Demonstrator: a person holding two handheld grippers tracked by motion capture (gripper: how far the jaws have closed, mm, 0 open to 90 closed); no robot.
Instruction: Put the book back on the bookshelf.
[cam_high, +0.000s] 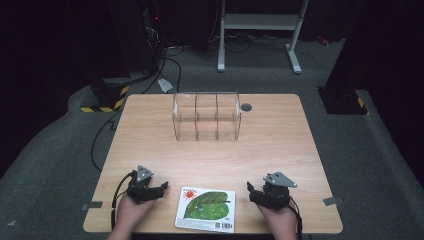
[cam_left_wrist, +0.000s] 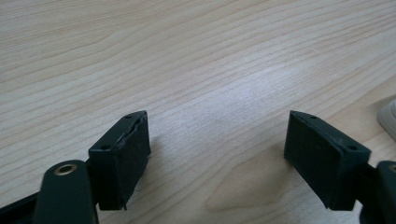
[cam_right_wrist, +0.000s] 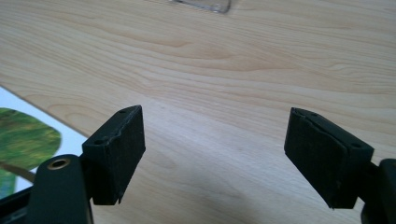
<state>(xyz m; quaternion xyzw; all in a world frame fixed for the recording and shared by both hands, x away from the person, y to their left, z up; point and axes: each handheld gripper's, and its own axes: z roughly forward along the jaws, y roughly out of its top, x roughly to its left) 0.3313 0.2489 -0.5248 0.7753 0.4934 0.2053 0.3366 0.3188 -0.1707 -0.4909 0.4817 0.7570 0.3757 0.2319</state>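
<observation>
Book (cam_high: 205, 209) with a green leaf on its white cover lies flat at the near edge of the wooden surface (cam_high: 270, 145), between the two hands and touched by neither. The left gripper (cam_high: 163, 188) sits just beside the book's left side, low over the wood, its tips aimed at the cover; in the left gripper view its fingers (cam_left_wrist: 122, 158) stand wide apart with bare wood between them – released, grasping nothing – and a pale corner of the book (cam_left_wrist: 388, 119) shows at the right edge. The right gripper (cam_high: 252, 190) is near the book's right side, a little apart from it. Its fingers (cam_right_wrist: 116, 151) are likewise spread and empty in the right gripper view (the cover's green leaf (cam_right_wrist: 25, 140) shows at the left there). Further back, near the middle of the surface, a clear plastic rack (cam_high: 206, 116) with inner dividers stands well apart from both hands – a small dark round inset (cam_high: 246, 106) lies just beside its right end
</observation>
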